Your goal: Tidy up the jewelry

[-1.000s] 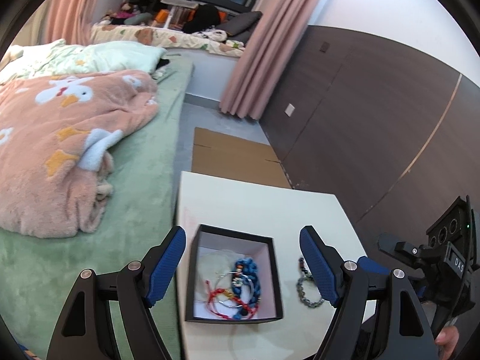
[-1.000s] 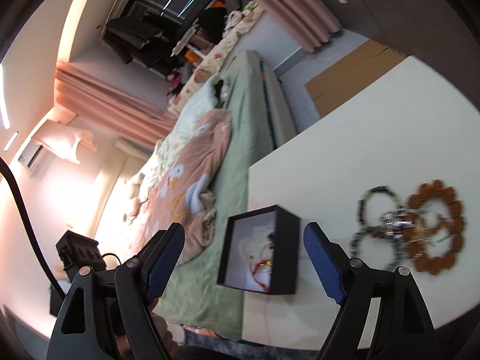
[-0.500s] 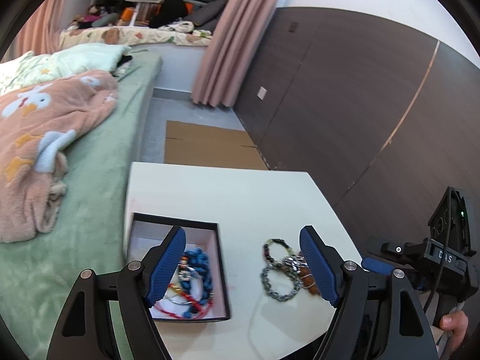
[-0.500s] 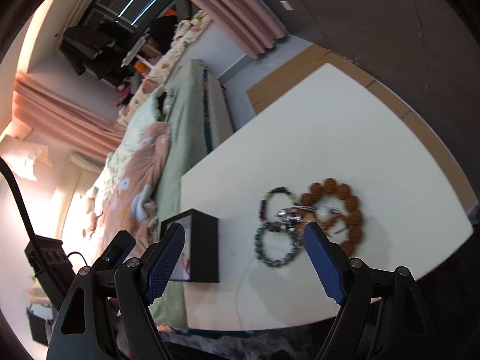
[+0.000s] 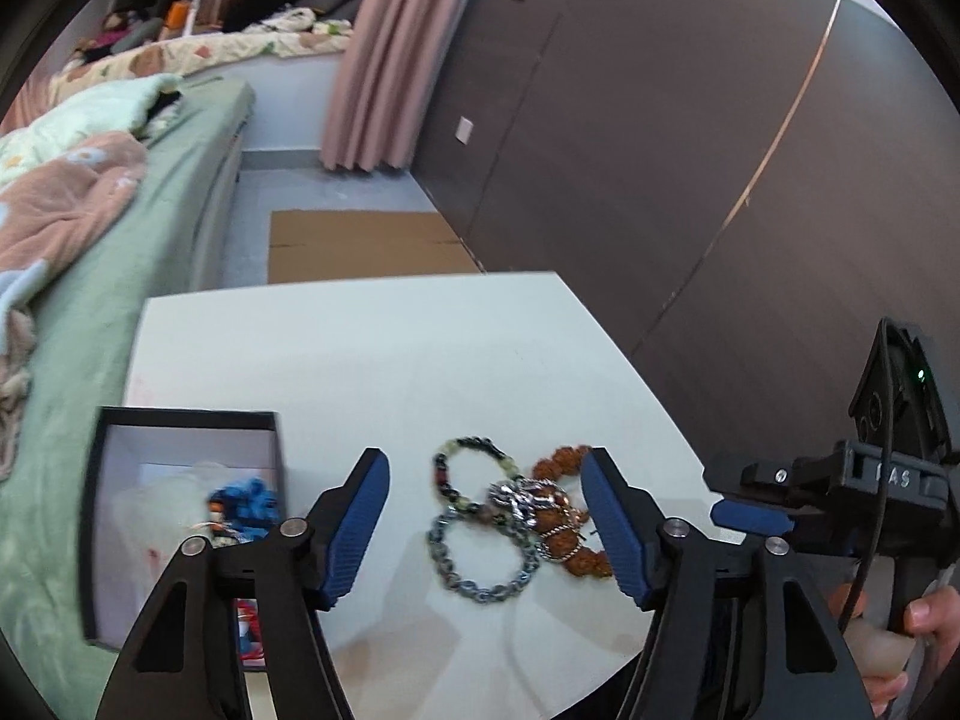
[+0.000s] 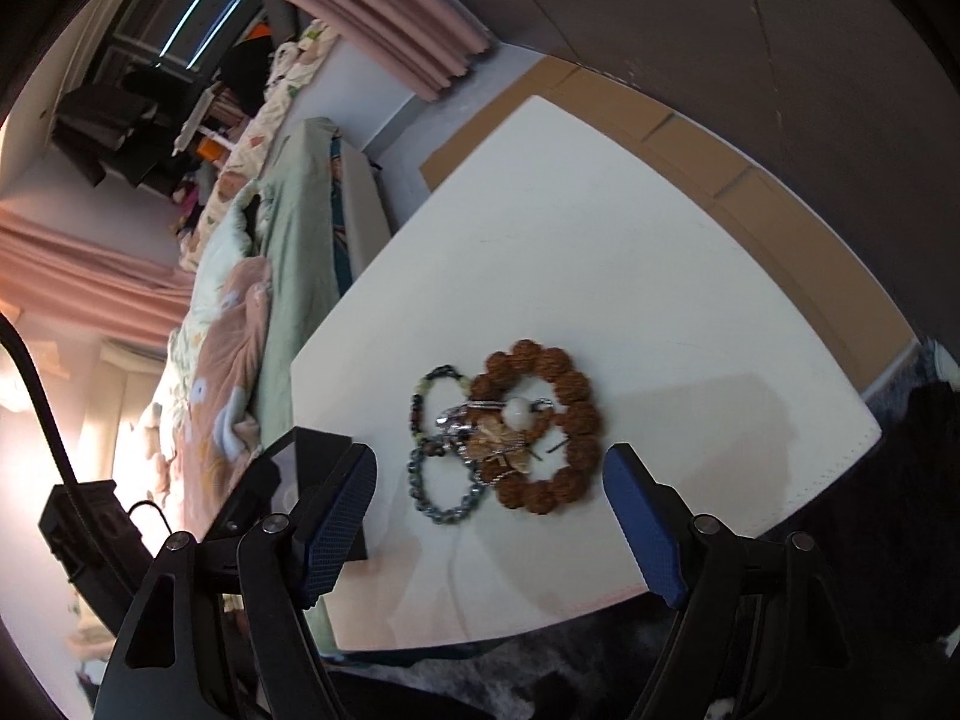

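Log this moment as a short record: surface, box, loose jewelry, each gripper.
surface: white table
box: black box, open, at the table's bed-side edge; blue beads and red cord inside
loose jewelry: brown bead bracelet, grey chain bracelet, dark mixed-bead bracelet, silver piece, overlapping in one pile on the table
left gripper: jaws have just been closing, empty, pile seen between them
right gripper: jaws open, empty

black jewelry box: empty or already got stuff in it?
Not empty. The lidless black box at the table's left edge already holds blue beads and red cord pieces; the bracelet pile lies outside it.
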Available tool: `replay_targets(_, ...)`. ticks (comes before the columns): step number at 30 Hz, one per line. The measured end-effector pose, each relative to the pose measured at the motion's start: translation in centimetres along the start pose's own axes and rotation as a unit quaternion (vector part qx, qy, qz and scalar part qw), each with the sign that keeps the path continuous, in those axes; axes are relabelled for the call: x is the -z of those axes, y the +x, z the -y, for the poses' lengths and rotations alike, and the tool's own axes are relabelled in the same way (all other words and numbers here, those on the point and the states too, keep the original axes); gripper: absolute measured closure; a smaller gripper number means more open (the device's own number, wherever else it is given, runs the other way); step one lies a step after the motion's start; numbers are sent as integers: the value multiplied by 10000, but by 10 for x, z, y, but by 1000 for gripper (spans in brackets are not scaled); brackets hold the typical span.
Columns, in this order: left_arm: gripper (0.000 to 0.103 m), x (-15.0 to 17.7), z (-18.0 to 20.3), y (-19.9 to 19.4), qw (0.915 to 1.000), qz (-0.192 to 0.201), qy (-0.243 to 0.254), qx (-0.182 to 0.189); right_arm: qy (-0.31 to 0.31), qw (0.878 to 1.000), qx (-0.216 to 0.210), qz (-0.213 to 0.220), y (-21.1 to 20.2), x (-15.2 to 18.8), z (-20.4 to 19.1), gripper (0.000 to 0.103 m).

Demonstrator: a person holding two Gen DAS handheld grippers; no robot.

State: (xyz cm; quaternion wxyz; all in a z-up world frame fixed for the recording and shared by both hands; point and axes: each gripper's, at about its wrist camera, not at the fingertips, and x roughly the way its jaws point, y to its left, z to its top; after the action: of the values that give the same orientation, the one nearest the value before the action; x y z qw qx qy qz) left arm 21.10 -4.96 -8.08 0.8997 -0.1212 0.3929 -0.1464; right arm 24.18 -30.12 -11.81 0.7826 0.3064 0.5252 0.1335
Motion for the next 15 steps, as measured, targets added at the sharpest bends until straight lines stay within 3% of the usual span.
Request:
replay_targets(9,52,8,14,42,9988,-472,141,24,148,9999,-7,20,-7,-10,17,24)
replay_targets(15,55,11,18,64,9976,-662,191,-26,197,9998,-50,-68,-6,-16,26,24)
